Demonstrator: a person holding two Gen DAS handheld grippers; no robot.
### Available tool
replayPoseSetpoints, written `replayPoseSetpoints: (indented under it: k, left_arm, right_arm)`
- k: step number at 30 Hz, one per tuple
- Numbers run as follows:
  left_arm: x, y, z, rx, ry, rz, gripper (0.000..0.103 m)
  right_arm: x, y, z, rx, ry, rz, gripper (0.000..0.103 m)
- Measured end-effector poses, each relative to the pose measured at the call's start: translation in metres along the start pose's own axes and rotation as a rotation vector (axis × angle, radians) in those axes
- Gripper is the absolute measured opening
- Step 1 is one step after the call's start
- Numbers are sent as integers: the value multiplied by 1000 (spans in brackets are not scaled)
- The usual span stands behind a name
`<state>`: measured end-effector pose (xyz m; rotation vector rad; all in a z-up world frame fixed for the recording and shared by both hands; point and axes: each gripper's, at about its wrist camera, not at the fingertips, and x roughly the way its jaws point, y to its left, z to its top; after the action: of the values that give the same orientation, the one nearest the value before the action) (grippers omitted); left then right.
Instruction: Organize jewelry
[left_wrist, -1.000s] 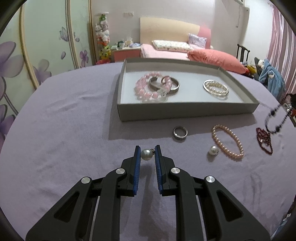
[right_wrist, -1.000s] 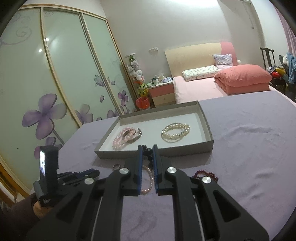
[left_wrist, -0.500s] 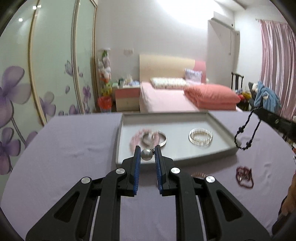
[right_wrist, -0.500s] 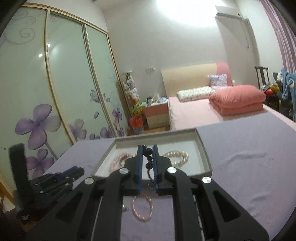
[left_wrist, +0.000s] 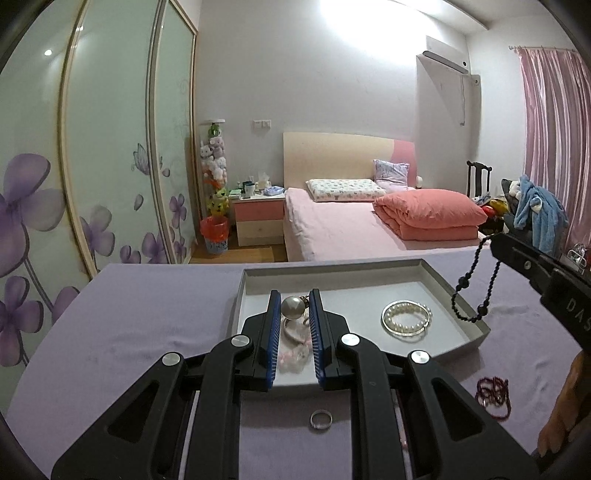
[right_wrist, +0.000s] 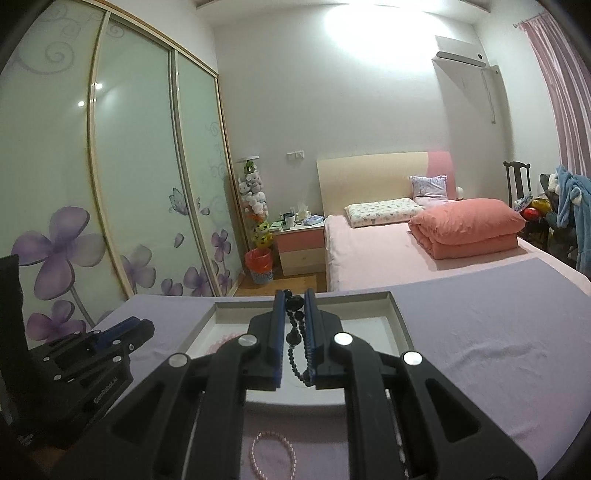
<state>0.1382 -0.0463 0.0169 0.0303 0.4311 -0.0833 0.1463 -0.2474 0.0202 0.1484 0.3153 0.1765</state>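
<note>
Pearl (left_wrist: 291, 307) clamped in L fingers over tray (left_wrist: 458, 291) edge; R fingers pinch black beads (right_wrist: 295, 332), prob. clear.

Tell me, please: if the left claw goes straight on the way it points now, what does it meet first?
Probably the grey tray: the left claw, shut on a pearl, points slightly down at its floor near the pink bracelet. Depth is unclear.

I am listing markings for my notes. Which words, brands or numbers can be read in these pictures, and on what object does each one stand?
"DAS": on the right gripper, seen from the left wrist; the rest is cut off by the picture edge.
"GenRobot.AI", as far as it can be read: small white print on the left gripper, seen from the right wrist.
Nothing else is legible.
</note>
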Motion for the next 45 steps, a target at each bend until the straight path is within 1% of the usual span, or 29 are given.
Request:
replayPoseSetpoints:
  k: [6, 14, 20, 23, 25, 26, 27, 28, 29, 32, 34, 36, 37, 41, 45]
  left_arm:
    - [16, -1, 7, -8, 1, -15, 16]
    - [35, -4, 3, -12, 22, -21, 16]
    - [54, -6, 3, -13, 51, -39, 16]
    - [68, -8, 2, -13, 75, -47, 16]
    - [76, -10, 1, -13, 96, -55, 16]
    - [79, -9, 1, -16, 102, -53, 17]
    - [82, -7, 1, -23, 107, -50, 17]
    - [83, -4, 2, -32, 114, -52, 17]
    - [83, 0, 1, -46, 124, -59, 18]
    - [80, 9, -1, -64, 134, -54, 19]
    - [74, 17, -2, -89, 141, -63, 20]
    - [69, 25, -3, -110, 143, -71, 25]
    - [64, 29, -5, -120, 142, -72, 27]
    - [50, 43, -8, -161, 149, -85, 27]
    - [29, 54, -16, -172, 153, -101, 27]
  right_arm:
    - [28, -7, 3, 36, 28, 4, 11]
    - [59, -14, 5, 69, 60, -3, 11]
    - [94, -19, -1, 97, 129, -2, 11]
    - [114, -26, -6, 129, 186, -2, 11]
    - [125, -30, -8, 146, 229, -2, 15]
    - [129, -31, -9, 153, 248, -4, 23]
    - [130, -33, -9, 158, 252, -7, 38]
    - [128, -35, -10, 160, 245, -13, 42]
    - [122, -37, -10, 155, 230, -22, 43]
    - [114, -44, -10, 160, 225, -27, 44]
    - [105, -51, -11, 170, 221, -33, 44]
    - [93, -57, -12, 172, 219, -37, 44]
    - [87, -58, -13, 170, 220, -37, 44]
    - [66, -65, -18, 156, 236, -40, 44]
    - [39, -72, -29, 128, 267, -55, 49]
